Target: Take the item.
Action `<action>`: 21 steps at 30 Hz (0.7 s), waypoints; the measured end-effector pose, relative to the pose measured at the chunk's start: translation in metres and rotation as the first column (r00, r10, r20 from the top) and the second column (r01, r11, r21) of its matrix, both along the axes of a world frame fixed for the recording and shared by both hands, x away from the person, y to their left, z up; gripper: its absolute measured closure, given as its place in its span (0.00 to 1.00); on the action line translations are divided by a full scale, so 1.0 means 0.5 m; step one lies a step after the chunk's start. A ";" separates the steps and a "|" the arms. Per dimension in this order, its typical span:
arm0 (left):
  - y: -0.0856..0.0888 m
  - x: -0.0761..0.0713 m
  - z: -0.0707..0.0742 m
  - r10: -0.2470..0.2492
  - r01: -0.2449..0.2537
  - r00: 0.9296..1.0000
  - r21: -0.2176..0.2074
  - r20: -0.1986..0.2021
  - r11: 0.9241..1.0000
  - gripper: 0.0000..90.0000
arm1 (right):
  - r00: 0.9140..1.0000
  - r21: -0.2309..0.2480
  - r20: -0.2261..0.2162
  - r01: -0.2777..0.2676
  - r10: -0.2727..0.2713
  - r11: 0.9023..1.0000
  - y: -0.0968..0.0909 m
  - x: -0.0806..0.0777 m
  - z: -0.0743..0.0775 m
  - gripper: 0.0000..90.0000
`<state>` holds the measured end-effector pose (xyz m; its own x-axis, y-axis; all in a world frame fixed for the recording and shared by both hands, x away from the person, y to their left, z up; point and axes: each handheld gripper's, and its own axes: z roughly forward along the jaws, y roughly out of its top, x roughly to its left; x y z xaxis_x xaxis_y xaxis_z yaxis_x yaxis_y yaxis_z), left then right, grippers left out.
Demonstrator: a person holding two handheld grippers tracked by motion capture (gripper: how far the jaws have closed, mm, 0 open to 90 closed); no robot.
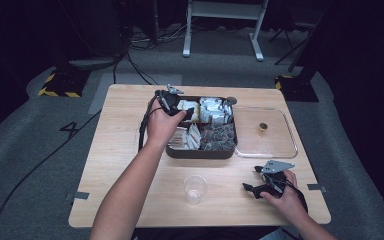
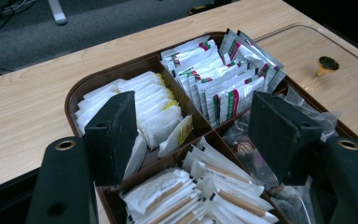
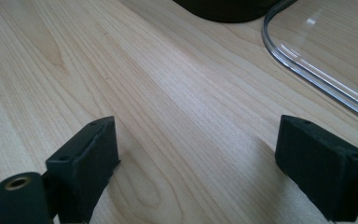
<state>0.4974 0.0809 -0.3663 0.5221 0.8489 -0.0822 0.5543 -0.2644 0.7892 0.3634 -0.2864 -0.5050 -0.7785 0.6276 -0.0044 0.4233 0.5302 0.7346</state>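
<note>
The left claw [image 1: 176, 106] hangs over the far left part of a brown divided box [image 1: 200, 152], its jaws apart with nothing between them. Directly beneath and ahead of it, in the left gripper view, lie the white tea bags [image 2: 144, 105] in their own compartment. To the claw's right is a compartment of printed sachets [image 2: 223, 77], and nearer the camera, under the jaws, a row of paper-wrapped sticks [image 2: 200, 186]. Dark clear-wrapped packets [image 2: 256, 149] fill the compartment by the right jaw.

The right claw [image 1: 260, 184] rests low over the worktop [image 3: 168, 93], jaws standing wide and empty, with bare wood between them. The clear lid [image 1: 267, 135] with its small gold knob [image 1: 263, 127] lies flat just beyond it, beside the box. A clear plastic cup [image 1: 195, 189] stands empty on the worktop to the left of the right claw, well short of the box.

Judging from this, the box is already uncovered and the cup is in place, but nothing has been picked yet. Closing on a tea bag and carrying it back to the cup looks like the work left.
</note>
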 end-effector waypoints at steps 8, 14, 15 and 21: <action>-0.028 0.047 -0.031 0.003 -0.003 1.000 0.017 -0.013 1.000 0.38 | 1.000 0.001 -0.003 0.000 0.000 1.000 0.001 0.001 0.000 0.15; -0.045 0.082 -0.061 0.006 -0.005 0.999 0.021 -0.047 1.000 0.39 | 1.000 0.001 -0.003 0.000 0.000 1.000 0.001 0.001 0.000 0.15; -0.049 0.087 -0.067 0.005 -0.003 0.998 0.032 -0.056 0.999 0.39 | 1.000 0.001 -0.002 0.000 0.000 1.000 0.001 0.001 0.000 0.15; -0.061 0.106 -0.100 0.006 0.002 0.993 0.067 -0.119 0.998 0.42 | 1.000 0.001 -0.002 -0.001 0.001 1.000 0.001 0.001 0.000 0.15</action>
<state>0.5504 0.0504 -0.4161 0.5100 0.8558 -0.0864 0.6440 -0.3133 0.6980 0.3639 -0.2860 -0.5049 -0.7791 0.6269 -0.0022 0.4243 0.5300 0.7342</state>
